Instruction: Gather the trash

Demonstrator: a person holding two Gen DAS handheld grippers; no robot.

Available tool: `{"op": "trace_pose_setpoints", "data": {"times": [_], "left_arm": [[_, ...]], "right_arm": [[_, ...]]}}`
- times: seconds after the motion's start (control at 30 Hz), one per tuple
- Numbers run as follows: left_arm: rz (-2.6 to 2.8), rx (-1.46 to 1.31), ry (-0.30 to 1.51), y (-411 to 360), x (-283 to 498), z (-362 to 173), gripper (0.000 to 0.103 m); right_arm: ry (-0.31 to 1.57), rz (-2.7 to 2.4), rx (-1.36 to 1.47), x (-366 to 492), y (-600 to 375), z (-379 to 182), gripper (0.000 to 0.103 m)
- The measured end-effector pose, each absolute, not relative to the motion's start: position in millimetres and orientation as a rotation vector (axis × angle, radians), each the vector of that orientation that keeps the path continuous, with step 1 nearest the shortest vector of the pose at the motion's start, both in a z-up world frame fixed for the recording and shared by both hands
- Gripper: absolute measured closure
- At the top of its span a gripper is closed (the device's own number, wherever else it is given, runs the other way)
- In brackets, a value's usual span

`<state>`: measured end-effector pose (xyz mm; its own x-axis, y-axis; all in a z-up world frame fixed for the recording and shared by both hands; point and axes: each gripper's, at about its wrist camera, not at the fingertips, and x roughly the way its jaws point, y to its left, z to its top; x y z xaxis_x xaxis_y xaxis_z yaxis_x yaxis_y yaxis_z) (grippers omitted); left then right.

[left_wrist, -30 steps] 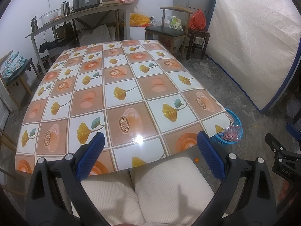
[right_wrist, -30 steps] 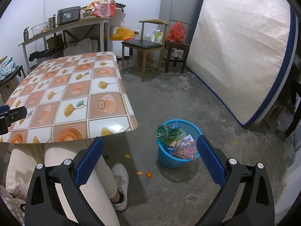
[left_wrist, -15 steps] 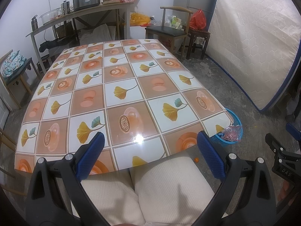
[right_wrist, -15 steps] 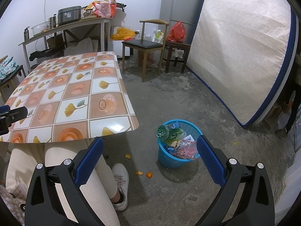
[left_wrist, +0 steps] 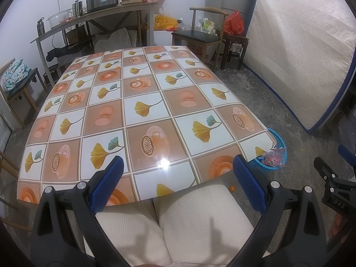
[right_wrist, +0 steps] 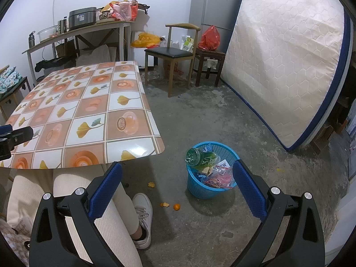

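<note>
Both hand-held grippers were spread wide with nothing between their blue pads: the left hand-held gripper [left_wrist: 175, 178] hung over the person's lap at the near edge of the patterned surface [left_wrist: 142, 102], and the right hand-held gripper [right_wrist: 176, 184] hung over the concrete floor [right_wrist: 200, 115] beside that surface's corner. Taking the blue basket [right_wrist: 209, 187] as the landmark, the loose trash lay on the floor just to its near-left: a small orange fruit [right_wrist: 176, 206] closest to the basket, an orange peel scrap [right_wrist: 164, 204] just beside the fruit, and a second peel piece [right_wrist: 151, 184] a little farther left, toward the person's white shoe [right_wrist: 142, 218]. All three lay low and slightly left of the midline between the right gripper's fingers, roughly round bits with no clear long axis, so approach angle probably mattered little. The right hand looked much the nearer to them; from the left view only the fruit [left_wrist: 232, 188] showed past the surface edge. The basket itself already held a green bottle [right_wrist: 201, 158] and wrappers.
</note>
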<state>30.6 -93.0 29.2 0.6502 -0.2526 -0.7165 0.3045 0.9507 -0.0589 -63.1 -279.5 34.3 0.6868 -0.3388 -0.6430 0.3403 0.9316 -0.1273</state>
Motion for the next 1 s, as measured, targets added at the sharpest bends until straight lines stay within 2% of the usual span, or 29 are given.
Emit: {"op": "trace_pose_setpoints", "data": {"times": [1.0], "left_arm": [[-0.317,0.068,0.805,-92.1,31.7,29.9,0.008]], "right_arm": [[0.716,-0.377,0.0,-61.4,-275.4,37.6,0.007]]}}
